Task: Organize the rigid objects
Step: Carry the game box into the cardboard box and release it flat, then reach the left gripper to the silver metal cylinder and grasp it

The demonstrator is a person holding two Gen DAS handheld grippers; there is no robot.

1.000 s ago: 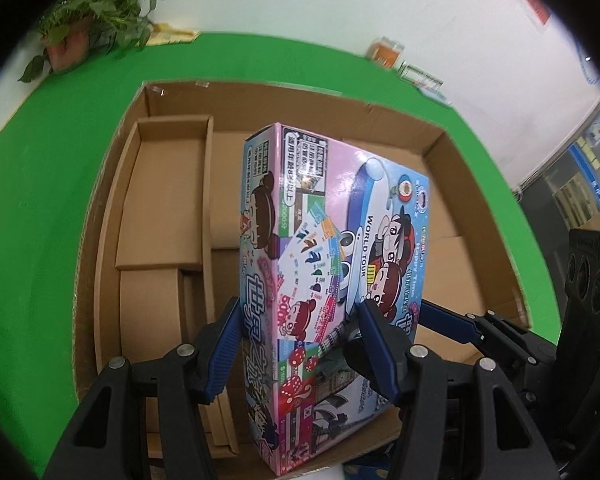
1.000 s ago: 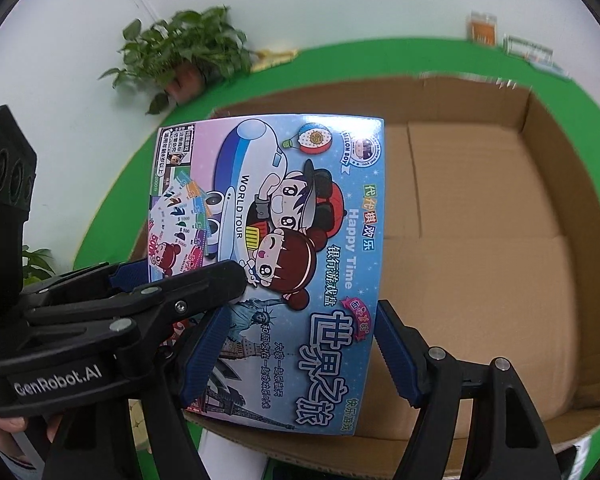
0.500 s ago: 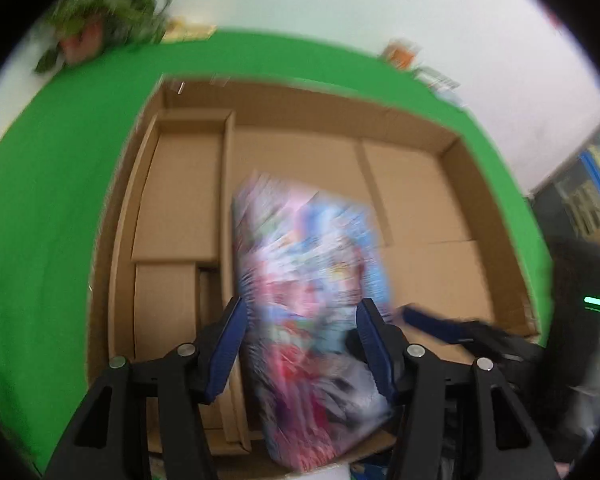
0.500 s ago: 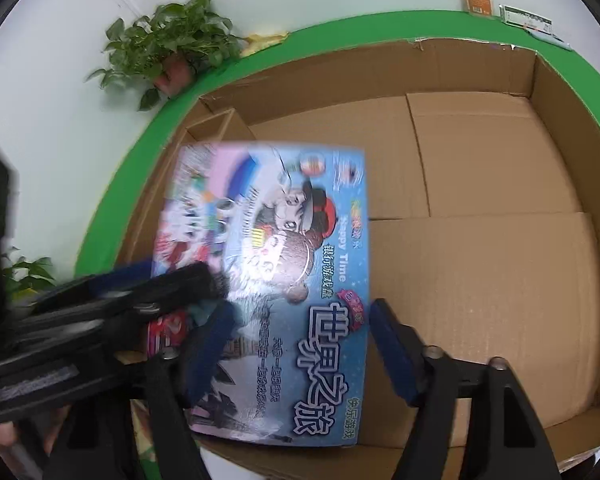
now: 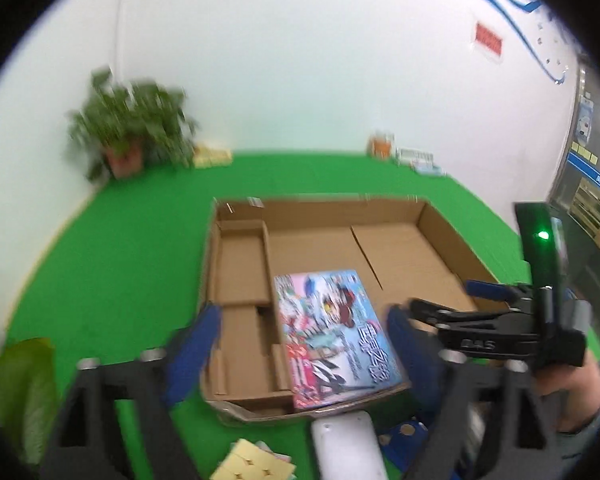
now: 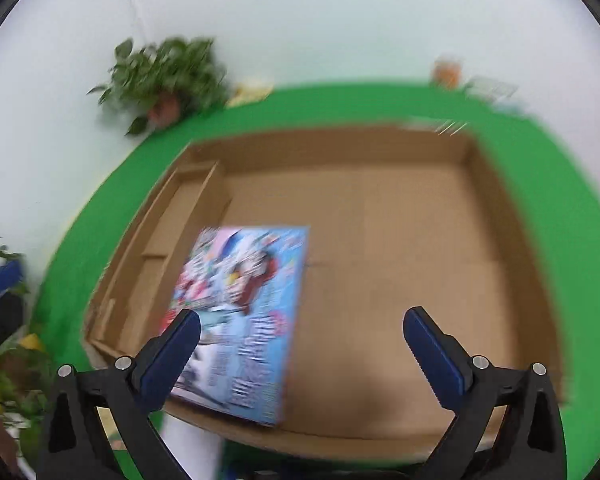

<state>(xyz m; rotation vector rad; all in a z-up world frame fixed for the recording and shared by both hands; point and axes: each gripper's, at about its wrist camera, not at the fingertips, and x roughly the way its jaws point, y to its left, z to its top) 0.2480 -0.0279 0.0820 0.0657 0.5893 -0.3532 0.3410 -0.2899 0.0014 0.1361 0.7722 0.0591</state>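
Note:
A colourful board-game box (image 5: 332,336) lies flat in the near left part of a big open cardboard box (image 5: 436,224), beside its narrow divider section (image 5: 240,264). It also shows in the right wrist view (image 6: 244,312), inside the cardboard box (image 6: 496,200). My left gripper (image 5: 304,340) is open and empty, raised above the near edge. My right gripper (image 6: 300,344) is open and empty, pulled back over the near edge; it shows in the left wrist view (image 5: 452,312) too.
A yellow cube puzzle (image 5: 256,460) and a white object (image 5: 344,444) lie on the green cloth (image 5: 120,264) in front of the box. A potted plant (image 5: 128,128) stands at the back left; small items (image 5: 404,152) line the back wall.
Both grippers let go of the game box and opened. The box went from held upright to lying flat in the cardboard box. Both grippers pulled back and up.

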